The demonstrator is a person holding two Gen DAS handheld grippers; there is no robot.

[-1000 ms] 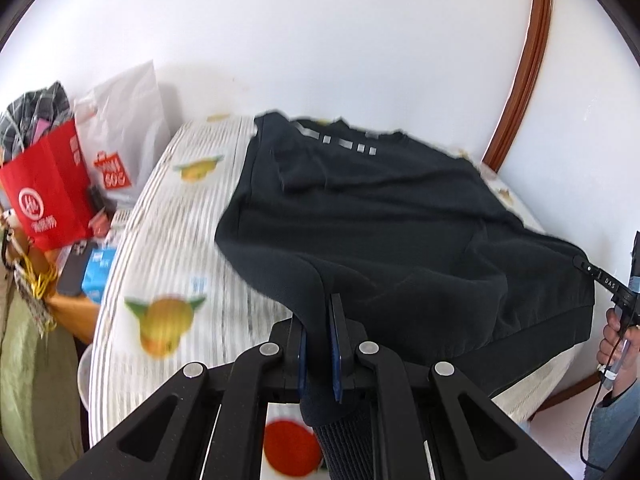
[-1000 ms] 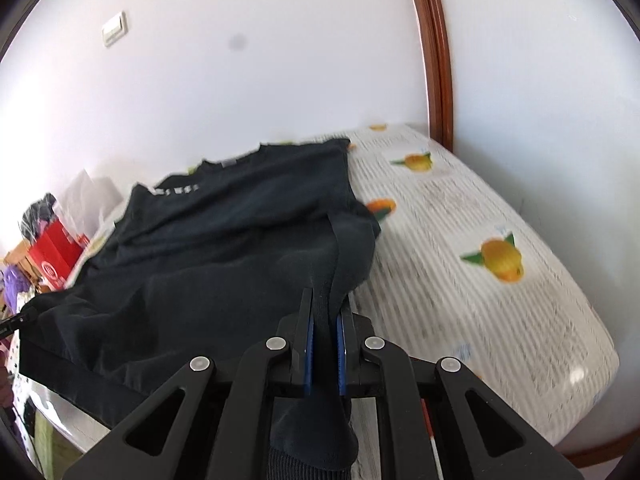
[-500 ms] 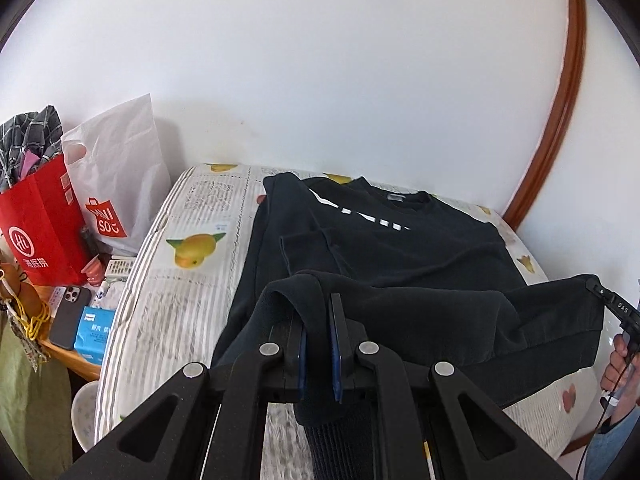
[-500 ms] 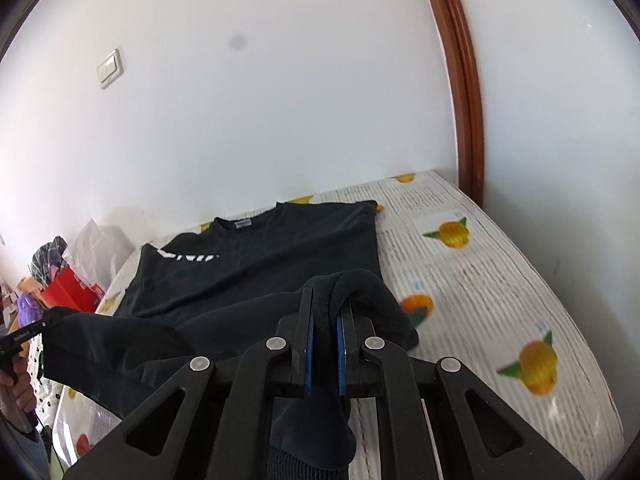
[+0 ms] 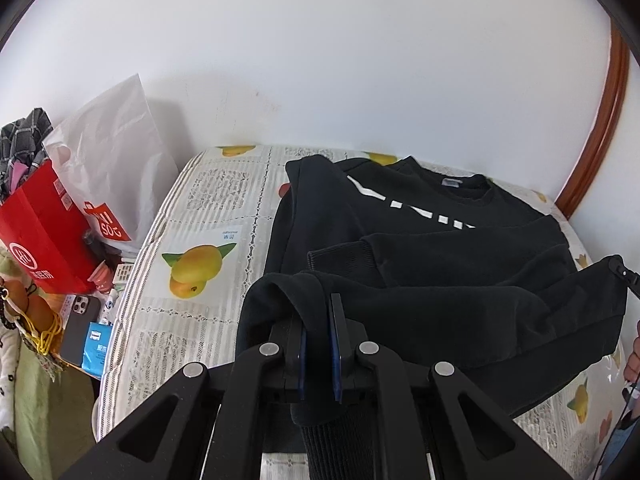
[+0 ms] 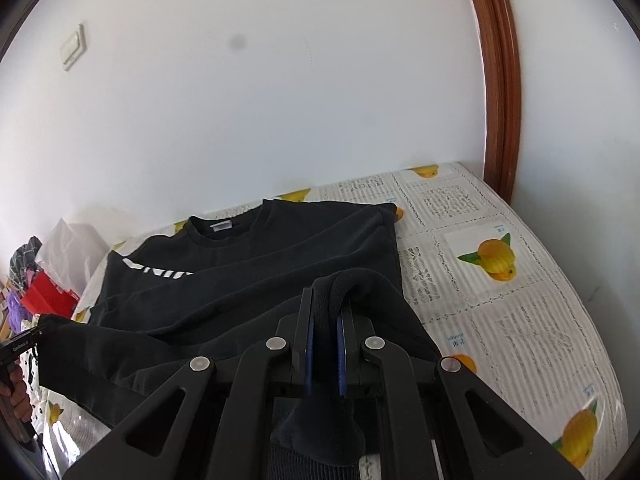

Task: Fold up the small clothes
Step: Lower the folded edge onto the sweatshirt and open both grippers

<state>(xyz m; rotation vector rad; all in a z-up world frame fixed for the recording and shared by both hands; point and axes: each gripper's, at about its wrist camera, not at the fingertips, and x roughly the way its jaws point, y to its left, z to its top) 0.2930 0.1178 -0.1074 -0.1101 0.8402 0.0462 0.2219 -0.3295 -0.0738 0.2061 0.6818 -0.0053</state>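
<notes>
Black sweatshirt point(image 5: 440, 280) on patterned mattress point(image 5: 208, 216), red bag point(image 5: 44, 240) beside

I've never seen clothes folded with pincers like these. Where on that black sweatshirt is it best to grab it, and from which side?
Probably the ribbed bottom hem, at its two corners, coming in from the near edge of the bed. That is where the left tool and right tool each pinch the black sweatshirt now. The collar lies toward the wall, so lifted hem corners can carry the lower half up over the chest.
</notes>
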